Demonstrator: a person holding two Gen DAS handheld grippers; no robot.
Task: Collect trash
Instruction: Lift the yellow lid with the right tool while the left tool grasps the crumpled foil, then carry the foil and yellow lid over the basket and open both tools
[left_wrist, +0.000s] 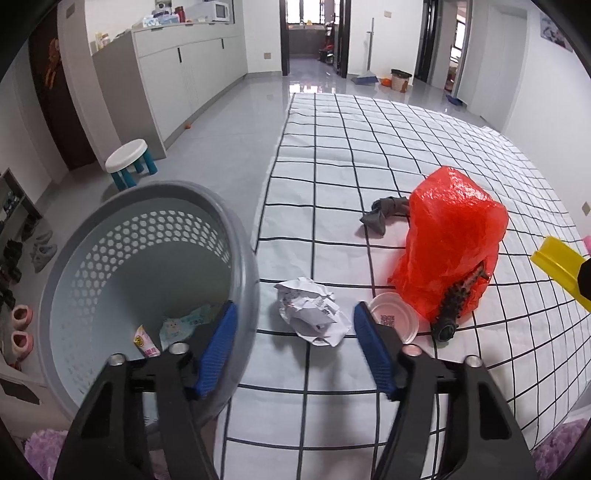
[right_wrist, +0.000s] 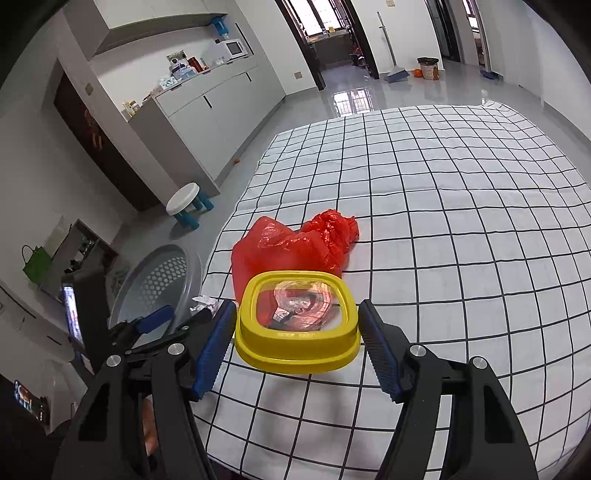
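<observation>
A crumpled white paper (left_wrist: 314, 312) lies on the checked sheet near its left edge, between the open fingers of my left gripper (left_wrist: 293, 328). A grey perforated basket (left_wrist: 147, 236) stands on the floor beside it, with wrappers inside. A red plastic bag (left_wrist: 448, 240), a clear round lid (left_wrist: 395, 319), a dark spiky object (left_wrist: 454, 302) and a grey cloth (left_wrist: 384, 212) lie to the right. My right gripper (right_wrist: 297, 332) holds a yellow square lid (right_wrist: 297, 321) between its jaws above the sheet, in front of the red bag (right_wrist: 295, 247).
The checked sheet (left_wrist: 369, 147) covers a bed-like surface. A white stool with blue legs (left_wrist: 129, 160) stands on the grey floor. Cabinets line the left wall. A shoe rack (left_wrist: 14, 236) is at far left. A wicker bin (left_wrist: 400, 79) stands far back.
</observation>
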